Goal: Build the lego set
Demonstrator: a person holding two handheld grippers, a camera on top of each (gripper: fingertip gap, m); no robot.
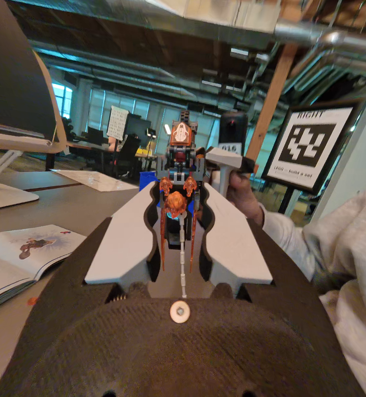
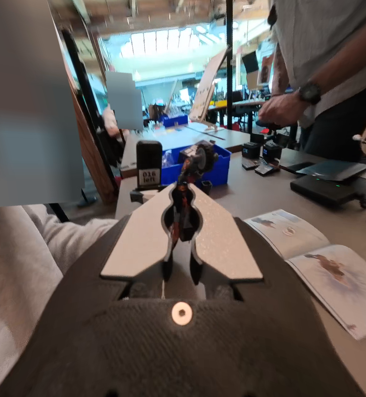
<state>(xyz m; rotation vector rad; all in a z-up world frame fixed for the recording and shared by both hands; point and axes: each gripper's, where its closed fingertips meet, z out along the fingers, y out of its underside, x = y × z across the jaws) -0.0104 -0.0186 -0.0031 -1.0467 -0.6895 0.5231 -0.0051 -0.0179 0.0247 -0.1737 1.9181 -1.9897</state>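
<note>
Left gripper (image 1: 178, 193): white fingers nearly closed, clamped on the lego model (image 1: 178, 167); held in the air above the table (image 1: 55, 202).
Lego model, from left wrist view: upright between the two finger tips; orange tile with white figure on top, dark grey frame under it, three clear orange flame pieces just in front of the tips, one white thin chain hanging down in the gap between the fingers.
Right gripper (image 2: 182, 189): fingers narrowly apart, closed around the same lego model (image 2: 196, 159) at its dark lower part; a wheel with grey hub sticking out past the tips.
Right gripper in left wrist view (image 1: 227, 159): just right of the model, white handle in a hand (image 1: 240, 193) with pale sleeve.
Instruction booklet (image 1: 27, 253): open and flat on the table, left of and below the left gripper; in right wrist view (image 2: 306, 257), on the right side of the right gripper.
Blue bin (image 2: 216, 169): on the table, just behind the model, ahead of the right gripper tips.
Marker sign (image 1: 308, 144): black-and-white pattern in a dark frame, far right of the left gripper.
Person (image 2: 319, 64): standing far ahead on the right, watch on the wrist.
</note>
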